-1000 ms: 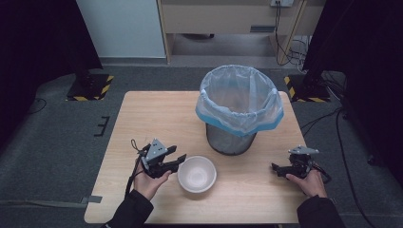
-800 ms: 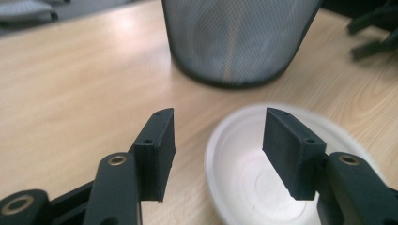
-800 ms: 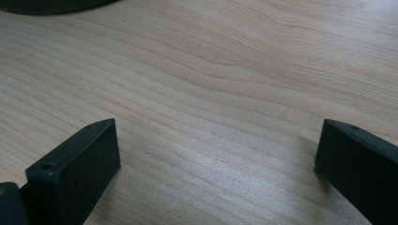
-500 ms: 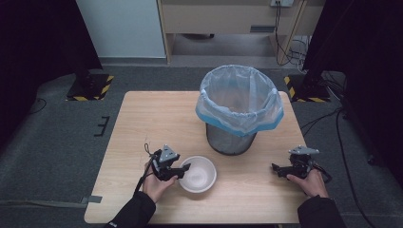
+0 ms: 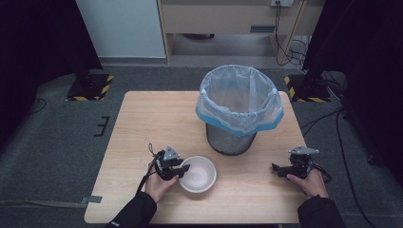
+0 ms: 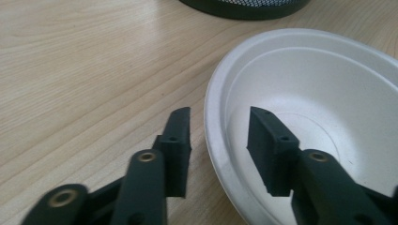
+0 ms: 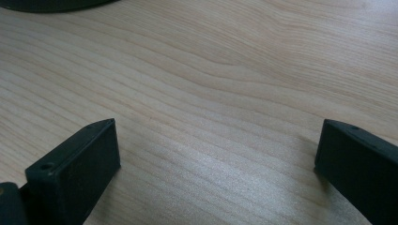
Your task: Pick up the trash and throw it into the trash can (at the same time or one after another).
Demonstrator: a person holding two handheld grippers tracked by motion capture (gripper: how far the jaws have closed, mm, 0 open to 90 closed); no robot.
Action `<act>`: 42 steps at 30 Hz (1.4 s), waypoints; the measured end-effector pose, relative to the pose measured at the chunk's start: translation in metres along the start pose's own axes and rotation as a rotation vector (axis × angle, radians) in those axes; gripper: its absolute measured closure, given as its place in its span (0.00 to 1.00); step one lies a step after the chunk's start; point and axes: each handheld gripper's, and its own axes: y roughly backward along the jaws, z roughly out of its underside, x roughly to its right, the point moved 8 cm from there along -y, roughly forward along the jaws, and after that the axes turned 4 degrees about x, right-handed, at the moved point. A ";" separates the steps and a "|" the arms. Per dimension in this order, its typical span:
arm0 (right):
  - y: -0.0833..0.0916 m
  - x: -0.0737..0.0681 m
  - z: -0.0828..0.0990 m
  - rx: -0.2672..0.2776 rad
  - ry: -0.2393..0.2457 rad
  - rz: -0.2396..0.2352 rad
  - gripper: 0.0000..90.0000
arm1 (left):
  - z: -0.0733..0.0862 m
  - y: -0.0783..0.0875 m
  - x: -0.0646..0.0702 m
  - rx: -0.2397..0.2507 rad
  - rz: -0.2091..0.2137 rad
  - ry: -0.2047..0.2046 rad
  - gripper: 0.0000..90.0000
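A white empty bowl (image 5: pixel 200 174) (image 6: pixel 328 89) stands near the front of the wooden table (image 5: pixel 142 123). My left gripper (image 5: pixel 183 169) (image 6: pixel 218 119) sits low at the bowl's left rim, one jaw outside it and one inside. Its jaws have just been closing, with the rim between them, and a gap still shows on both sides of the rim. My right gripper (image 5: pixel 276 169) (image 7: pixel 216 133) rests at the table's front right, jaws wide open over bare wood, nothing between them.
A black mesh bin (image 5: pixel 233 137) lined with a pale blue bag (image 5: pixel 240 107) stands behind the bowl at mid table; its base edge shows in the left gripper view (image 6: pixel 244 5). Dark floor surrounds the table.
My left gripper came down and right onto the bowl's left rim, and its jaws narrowed around that rim. The right gripper and the bowl kept still.
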 end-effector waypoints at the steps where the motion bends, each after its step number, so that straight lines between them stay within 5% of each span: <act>1: 0.000 0.000 0.000 0.000 0.000 0.000 0.01 | 0.000 0.000 0.000 -0.002 0.001 0.002 0.71; 10: 0.000 0.000 0.000 0.000 0.000 0.000 0.01 | -0.005 0.006 0.004 0.016 0.025 0.057 0.87; 21: 0.000 0.000 0.000 0.001 0.004 -0.001 0.01 | -0.025 0.024 0.013 0.089 0.047 0.055 0.92; 42: 0.000 0.001 0.000 0.001 0.006 -0.003 0.01 | -0.063 0.088 -0.013 0.330 -0.052 0.095 0.92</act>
